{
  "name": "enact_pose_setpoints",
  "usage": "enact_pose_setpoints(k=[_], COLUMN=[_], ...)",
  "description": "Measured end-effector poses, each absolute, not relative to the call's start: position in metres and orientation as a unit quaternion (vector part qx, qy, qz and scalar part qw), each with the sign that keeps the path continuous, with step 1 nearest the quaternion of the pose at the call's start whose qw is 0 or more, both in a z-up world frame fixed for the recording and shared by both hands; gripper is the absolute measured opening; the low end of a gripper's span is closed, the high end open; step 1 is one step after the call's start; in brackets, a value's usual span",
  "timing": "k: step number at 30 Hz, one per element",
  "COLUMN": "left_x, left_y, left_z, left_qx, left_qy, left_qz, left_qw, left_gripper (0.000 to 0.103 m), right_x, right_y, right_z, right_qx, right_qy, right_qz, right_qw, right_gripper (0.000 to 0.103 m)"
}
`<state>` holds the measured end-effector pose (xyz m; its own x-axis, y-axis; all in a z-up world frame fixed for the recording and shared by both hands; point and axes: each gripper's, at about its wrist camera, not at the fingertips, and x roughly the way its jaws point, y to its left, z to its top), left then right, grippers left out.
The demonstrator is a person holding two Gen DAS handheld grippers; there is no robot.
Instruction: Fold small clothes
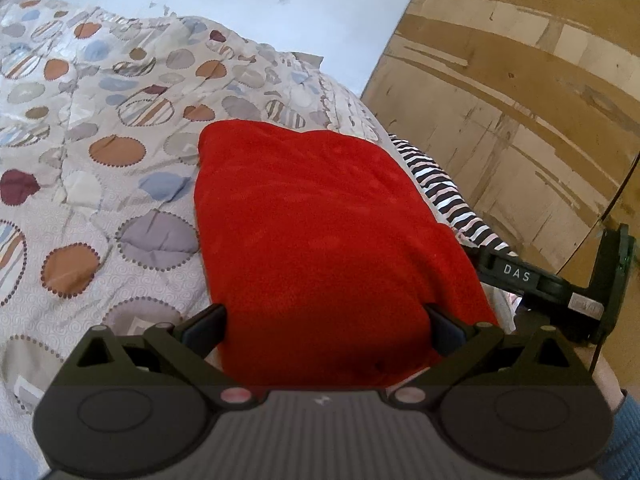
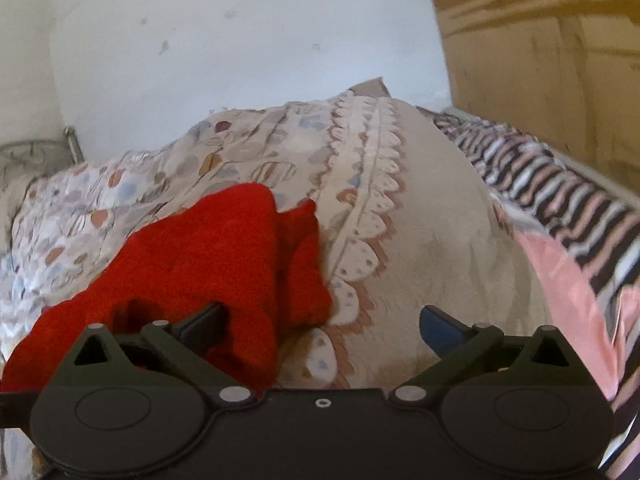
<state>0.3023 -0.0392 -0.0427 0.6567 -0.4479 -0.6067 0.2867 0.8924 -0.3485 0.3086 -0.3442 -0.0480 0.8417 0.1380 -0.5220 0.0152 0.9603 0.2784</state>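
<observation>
The soft red fleece garment point(image 1: 320, 240) lies on the circle-patterned quilt point(image 1: 100, 160) near its right edge, long axis running straight away from the left gripper point(image 1: 326, 324), whose wide-spread fingers straddle its near end, gripping nothing. The right gripper point(image 2: 320, 326) gapes empty just beside it.

left wrist: close above red cloth point(image 1: 320, 240), facing along bed toward wall | right wrist: low, beside it, same heading | shared: red cloth, patterned quilt point(image 1: 100, 160), striped fabric point(image 1: 448, 196)
</observation>
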Motion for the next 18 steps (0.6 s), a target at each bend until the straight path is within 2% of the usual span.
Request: enact_pose_setpoints(k=[9,18], left_x=[0.294,0.29], left_y=[-0.065,-0.074], left_z=[-0.043,-0.042], left_qx=[-0.051,-0.022], left_qy=[0.345,0.339], left_qz=[-0.181,-0.176], left_qw=[0.919,0.924], left_gripper=[0.103,0.103], right_x=[0.304,0.297], right_y=[-0.35,-0.356], right_z=[-0.059,-0.024], right_qx=[0.149,0.15], right_qy=[0.263,0.249], right_qz=[0.027,0.054], right_qw=[0.953,0.955], right_gripper=[0.102,0.102])
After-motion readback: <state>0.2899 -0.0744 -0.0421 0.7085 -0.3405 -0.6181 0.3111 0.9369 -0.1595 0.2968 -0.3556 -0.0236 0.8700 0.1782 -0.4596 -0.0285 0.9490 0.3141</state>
